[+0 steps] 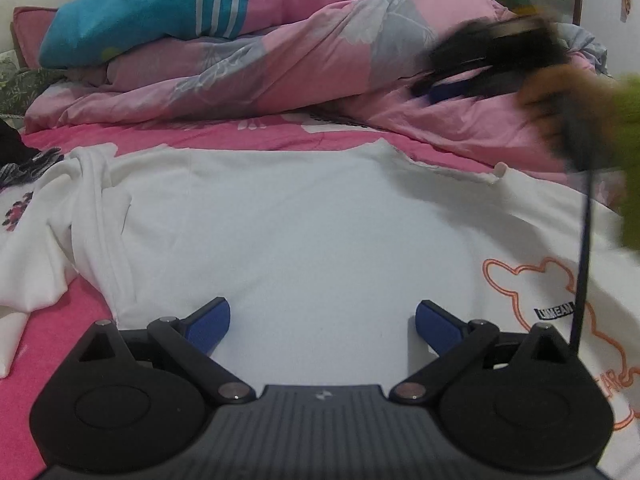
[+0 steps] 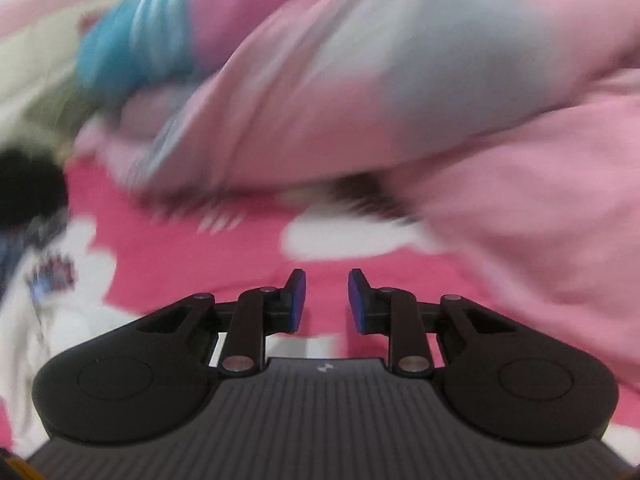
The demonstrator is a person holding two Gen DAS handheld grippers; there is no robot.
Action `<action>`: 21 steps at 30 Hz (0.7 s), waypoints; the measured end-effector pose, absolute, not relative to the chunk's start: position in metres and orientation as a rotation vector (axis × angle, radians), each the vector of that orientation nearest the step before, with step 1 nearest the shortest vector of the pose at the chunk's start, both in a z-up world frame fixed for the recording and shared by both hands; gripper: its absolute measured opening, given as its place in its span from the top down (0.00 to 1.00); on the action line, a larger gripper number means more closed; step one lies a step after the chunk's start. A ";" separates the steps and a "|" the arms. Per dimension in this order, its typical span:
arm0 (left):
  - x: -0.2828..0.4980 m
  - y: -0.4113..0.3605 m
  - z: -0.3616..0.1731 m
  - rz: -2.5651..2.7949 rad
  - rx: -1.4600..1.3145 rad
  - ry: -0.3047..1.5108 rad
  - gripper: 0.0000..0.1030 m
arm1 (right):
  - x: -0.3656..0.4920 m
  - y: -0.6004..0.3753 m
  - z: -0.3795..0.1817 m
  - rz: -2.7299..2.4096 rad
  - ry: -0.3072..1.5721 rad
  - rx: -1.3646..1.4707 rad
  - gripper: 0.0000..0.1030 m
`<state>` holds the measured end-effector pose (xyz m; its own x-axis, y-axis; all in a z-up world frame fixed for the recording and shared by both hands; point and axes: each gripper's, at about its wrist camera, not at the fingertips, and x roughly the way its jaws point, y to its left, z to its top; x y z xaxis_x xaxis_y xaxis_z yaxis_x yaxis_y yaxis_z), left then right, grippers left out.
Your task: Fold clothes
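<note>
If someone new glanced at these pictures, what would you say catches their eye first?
Probably the white T-shirt spread flat across the bright pink bed sheet, with the left gripper open just above it. Behind it lies a heaped pink and grey quilt with a teal striped garment on top. At the far right, the right gripper is a dark blur.

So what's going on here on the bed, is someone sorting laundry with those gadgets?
A person is folding clothes with a two-finger gripper in each hand. A white T-shirt with an orange bear print lies spread on the pink bed sheet. The left gripper hovers over it, jaws wide open and holding nothing. The right gripper, blurred, is up near the pink duvet, slightly open and empty. No neat fold shows yet.
</note>
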<state>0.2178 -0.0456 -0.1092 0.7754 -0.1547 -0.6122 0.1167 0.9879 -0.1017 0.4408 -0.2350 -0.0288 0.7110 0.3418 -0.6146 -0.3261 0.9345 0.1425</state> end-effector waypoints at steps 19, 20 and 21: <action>0.233 -0.091 -0.095 -0.219 0.020 0.691 0.03 | 0.380 -0.441 -0.054 0.231 0.784 0.193 0.53; 0.236 -0.089 -0.101 -0.219 0.000 0.703 0.04 | 0.389 -0.437 -0.059 0.234 0.793 0.192 0.53; 0.236 -0.088 -0.104 -0.222 -0.009 0.702 0.04 | 0.397 -0.434 -0.062 0.239 0.801 0.190 0.53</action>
